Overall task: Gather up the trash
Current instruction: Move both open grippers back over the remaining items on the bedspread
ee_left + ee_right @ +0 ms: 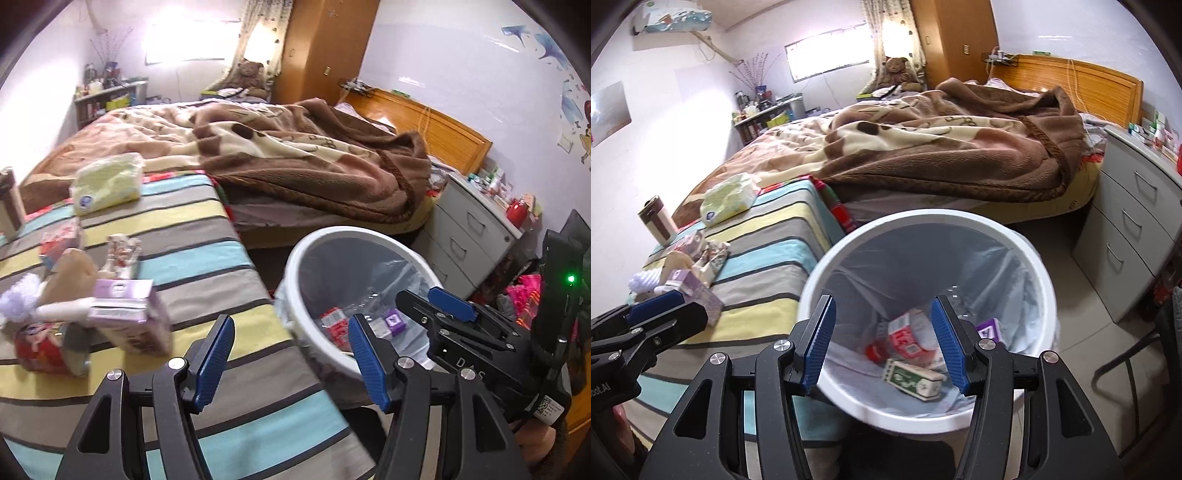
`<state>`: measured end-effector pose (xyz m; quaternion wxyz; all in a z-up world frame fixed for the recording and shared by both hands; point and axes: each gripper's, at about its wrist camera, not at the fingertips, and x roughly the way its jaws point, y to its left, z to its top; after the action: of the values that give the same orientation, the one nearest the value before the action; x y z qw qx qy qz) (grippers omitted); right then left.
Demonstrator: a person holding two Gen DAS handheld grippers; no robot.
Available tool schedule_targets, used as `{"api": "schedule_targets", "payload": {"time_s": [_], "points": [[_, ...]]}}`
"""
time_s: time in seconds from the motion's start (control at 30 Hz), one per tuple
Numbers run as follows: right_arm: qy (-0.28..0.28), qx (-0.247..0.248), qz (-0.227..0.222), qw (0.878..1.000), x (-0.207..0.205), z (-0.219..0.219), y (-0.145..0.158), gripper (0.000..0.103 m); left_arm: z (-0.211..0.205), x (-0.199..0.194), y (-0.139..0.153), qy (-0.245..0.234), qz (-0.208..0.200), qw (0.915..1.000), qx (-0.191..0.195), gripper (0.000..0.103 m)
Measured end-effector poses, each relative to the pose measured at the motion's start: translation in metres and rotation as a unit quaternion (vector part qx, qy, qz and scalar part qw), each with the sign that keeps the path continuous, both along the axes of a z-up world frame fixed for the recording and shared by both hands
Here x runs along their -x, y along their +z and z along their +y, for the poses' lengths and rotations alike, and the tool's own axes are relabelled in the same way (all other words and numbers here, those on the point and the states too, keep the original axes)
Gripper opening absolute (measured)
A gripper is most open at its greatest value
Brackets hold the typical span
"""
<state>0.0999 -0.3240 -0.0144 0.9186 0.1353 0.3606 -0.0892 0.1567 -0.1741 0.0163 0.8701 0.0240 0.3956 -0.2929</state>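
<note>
- Blue-padded left tongs (291, 360) spread, nothing between the pads, over the near edge of the striped bedspread (207, 254).
- Right tongs (882, 343) likewise spread and empty, poised above the white bin (960, 218); inside lie a red-labelled bottle (905, 339), a green carton (912, 378) and a purple box (991, 328).
- Remaining trash off to the left of the left tongs: purple carton (129, 317) nearest, long axis running roughly toward the camera; red can (40, 350) on its side just beyond; crumpled wrapper (122, 254) farther back.
- Left tongs clearly nearer that pile; right tongs well apart from it, bin between.
- Probably next: leftward reach for the purple carton, pads closing across its narrow sides.
</note>
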Motion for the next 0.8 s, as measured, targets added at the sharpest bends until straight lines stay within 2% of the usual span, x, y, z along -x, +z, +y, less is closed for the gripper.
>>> {"api": "schedule_targets", "payload": {"time_s": [0.27, 0.33, 0.53, 0.8], "points": [[0.029, -0.002, -0.015, 0.999, -0.003, 0.027, 0.003, 0.057, 0.038, 0.007, 0.005, 0.026, -0.009, 0.9996, 0.008, 0.064], [0.041, 0.001, -0.015, 0.999, -0.006, 0.036, 0.003, 0.069, 0.048, 0.007, 0.005, 0.028, -0.006, 0.9994, 0.020, 0.064], [0.073, 0.004, -0.023, 0.997, -0.010, 0.059, 0.005, 0.069, 0.080, 0.007, 0.004, 0.041, -0.005, 0.9984, 0.037, 0.064], [0.113, 0.013, -0.021, 0.993, -0.021, 0.086, 0.003, 0.069, 0.132, 0.000, -0.002, 0.093, -0.005, 0.9950, 0.037, 0.064]]}}
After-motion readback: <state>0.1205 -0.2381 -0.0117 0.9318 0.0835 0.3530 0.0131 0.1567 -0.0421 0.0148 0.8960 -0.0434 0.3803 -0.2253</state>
